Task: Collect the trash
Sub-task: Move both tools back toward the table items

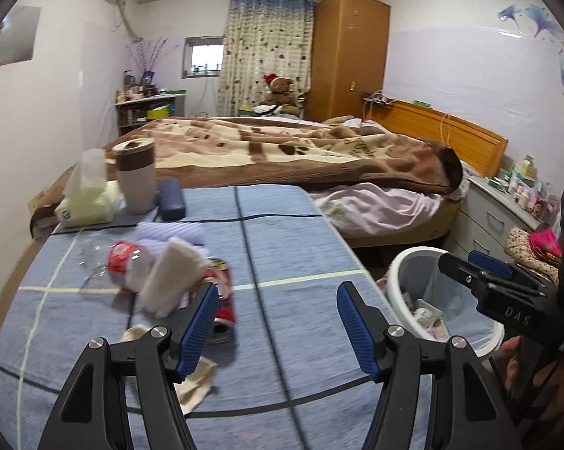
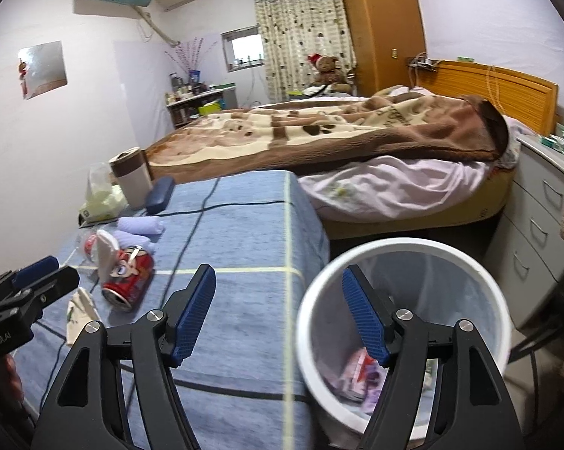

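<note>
Left wrist view, left claw (image 1: 278, 322): its blue pads stand well apart with nothing between them; only the blue checked tablecloth (image 1: 304, 240) shows in the gap.
Left wrist view, trash on the table: a red can (image 1: 225, 305) lies on its side just beyond the left pad, beside a white wad of tissue (image 1: 169, 277) and a clear plastic bottle with a red label (image 1: 113, 258); a torn wrapper (image 1: 195, 382) lies under the left finger.
Left wrist view, bin: a white wastebasket (image 1: 402, 273) stands on the floor off the table's right edge, with scraps inside.
Left wrist view, right claw (image 1: 465, 266): it hangs over the bin; how wide it stands cannot be told from here.
Right wrist view, right claw (image 2: 278, 318): its pads are spread wide and grip nothing; the right pad hangs over the wastebasket (image 2: 319, 285), the left over the tablecloth (image 2: 244, 247).
Right wrist view, bin contents: pink and purple wrappers (image 2: 357, 378) lie at the bottom.
Right wrist view, trash left: the red can (image 2: 130, 277), the tissue (image 2: 104, 247) and the wrapper (image 2: 80, 315) lie on the table to the left, near the left claw (image 2: 38, 273).
</note>
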A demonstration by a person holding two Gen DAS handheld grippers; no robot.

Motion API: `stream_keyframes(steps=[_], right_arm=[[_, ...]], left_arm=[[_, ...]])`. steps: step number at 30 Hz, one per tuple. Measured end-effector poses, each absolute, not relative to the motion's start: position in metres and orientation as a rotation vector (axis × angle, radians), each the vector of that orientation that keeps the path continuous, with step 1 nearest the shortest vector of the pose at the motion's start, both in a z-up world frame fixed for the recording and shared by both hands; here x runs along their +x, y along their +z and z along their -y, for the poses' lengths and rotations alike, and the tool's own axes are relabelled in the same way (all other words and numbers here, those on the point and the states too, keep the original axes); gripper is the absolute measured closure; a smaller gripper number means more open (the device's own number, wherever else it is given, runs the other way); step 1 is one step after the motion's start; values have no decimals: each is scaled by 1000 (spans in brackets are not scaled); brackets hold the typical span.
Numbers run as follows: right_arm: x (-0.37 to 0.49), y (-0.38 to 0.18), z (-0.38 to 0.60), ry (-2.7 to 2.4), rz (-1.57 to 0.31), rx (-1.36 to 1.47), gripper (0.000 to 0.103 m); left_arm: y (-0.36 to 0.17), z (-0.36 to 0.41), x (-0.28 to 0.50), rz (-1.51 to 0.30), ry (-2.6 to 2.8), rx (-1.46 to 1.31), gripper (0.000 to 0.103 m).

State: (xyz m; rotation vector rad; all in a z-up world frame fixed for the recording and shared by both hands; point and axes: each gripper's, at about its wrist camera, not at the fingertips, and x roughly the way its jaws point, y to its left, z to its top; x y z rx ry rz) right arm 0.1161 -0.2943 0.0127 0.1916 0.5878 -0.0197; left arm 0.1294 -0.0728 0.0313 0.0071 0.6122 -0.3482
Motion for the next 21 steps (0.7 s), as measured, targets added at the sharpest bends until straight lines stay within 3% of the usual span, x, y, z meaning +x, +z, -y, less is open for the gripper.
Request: stream_keyframes(steps=[21], right_arm=[[160,2,218,194,-650,127,31]], left_arm=[[-12,-15,134,-717,-190,-47,34]])
